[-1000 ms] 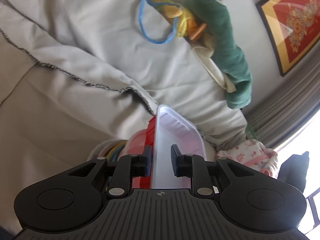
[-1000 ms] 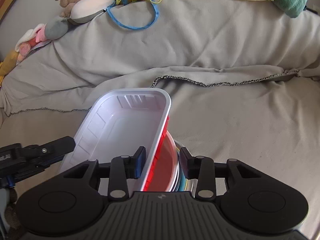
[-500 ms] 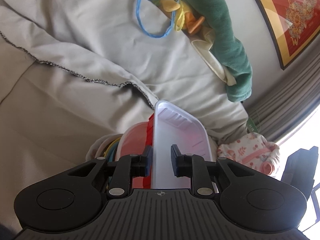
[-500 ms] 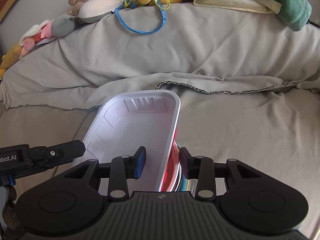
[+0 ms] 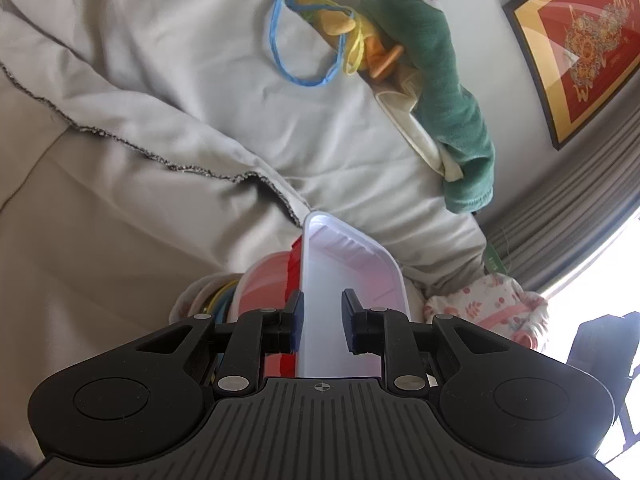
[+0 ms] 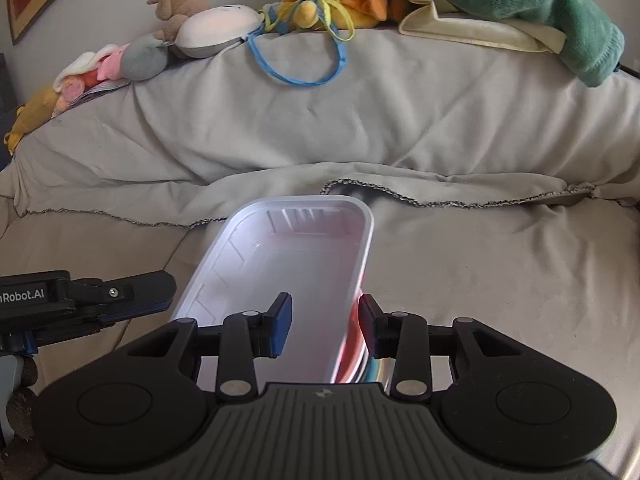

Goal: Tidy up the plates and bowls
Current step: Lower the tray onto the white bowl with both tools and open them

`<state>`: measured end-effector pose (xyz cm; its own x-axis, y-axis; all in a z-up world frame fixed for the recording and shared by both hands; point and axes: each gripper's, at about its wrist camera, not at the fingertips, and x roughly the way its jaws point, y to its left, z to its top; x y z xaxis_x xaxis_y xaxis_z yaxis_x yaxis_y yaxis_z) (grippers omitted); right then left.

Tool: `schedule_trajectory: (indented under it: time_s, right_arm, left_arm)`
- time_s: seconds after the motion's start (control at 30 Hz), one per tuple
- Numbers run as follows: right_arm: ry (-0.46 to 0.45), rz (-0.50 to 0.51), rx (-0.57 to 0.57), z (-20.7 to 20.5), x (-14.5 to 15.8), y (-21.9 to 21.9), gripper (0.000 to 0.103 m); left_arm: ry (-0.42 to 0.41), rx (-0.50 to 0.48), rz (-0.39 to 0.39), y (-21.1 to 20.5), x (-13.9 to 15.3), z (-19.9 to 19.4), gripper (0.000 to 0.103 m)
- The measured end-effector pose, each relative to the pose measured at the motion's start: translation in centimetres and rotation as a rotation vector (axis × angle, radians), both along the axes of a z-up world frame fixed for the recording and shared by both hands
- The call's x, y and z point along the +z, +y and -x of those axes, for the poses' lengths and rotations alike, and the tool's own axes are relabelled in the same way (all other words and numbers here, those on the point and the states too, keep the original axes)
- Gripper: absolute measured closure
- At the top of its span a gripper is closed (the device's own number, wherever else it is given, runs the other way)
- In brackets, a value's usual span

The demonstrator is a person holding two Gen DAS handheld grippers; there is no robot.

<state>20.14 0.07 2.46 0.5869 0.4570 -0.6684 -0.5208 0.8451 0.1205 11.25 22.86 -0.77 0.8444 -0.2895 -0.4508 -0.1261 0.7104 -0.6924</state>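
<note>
Your left gripper [image 5: 322, 326] points slightly downward, its two pads set narrowly apart and straddling a thin edge, one pad on each side. Your right gripper [image 6: 324, 326] tilts down more steeply, its jaws a little wider and likewise straddling what sits between them. In the right wrist view, your left gripper [image 6: 100, 300] reaches in level from the left edge.

1. Daylight floods in from a window [image 5: 624, 264] at the left wrist view's right edge — blown out to pure white.
2. Soft, even light on the grey sofa cover [image 6: 440, 128]; shadows faint.
3. Fisheye bending at the borders — slight blur on the white tray's [image 6: 304, 264] near rim.
</note>
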Motion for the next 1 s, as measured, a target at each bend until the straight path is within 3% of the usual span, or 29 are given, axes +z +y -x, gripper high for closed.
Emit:
schedule_trajectory:
  time_s: [0.33,0.73,1.0]
  right_arm:
    - [0.014,0.003,0.029,0.1,-0.5,1.2,0.067]
    - [0.033,0.029,-0.057,-2.0,-2.0,-0.1,0.067]
    - [-0.005,0.066,-0.066,-2.2,-2.2,0.2,0.067]
  left_arm:
    - [-0.006,-0.006,0.016,0.1,0.0,0.2,0.080]
    - [-0.037,0.016,0.052,0.3,-0.4,0.0,0.081]
    - [-0.082,0.047,0.081,0.8,-0.1,0.7,0.081]
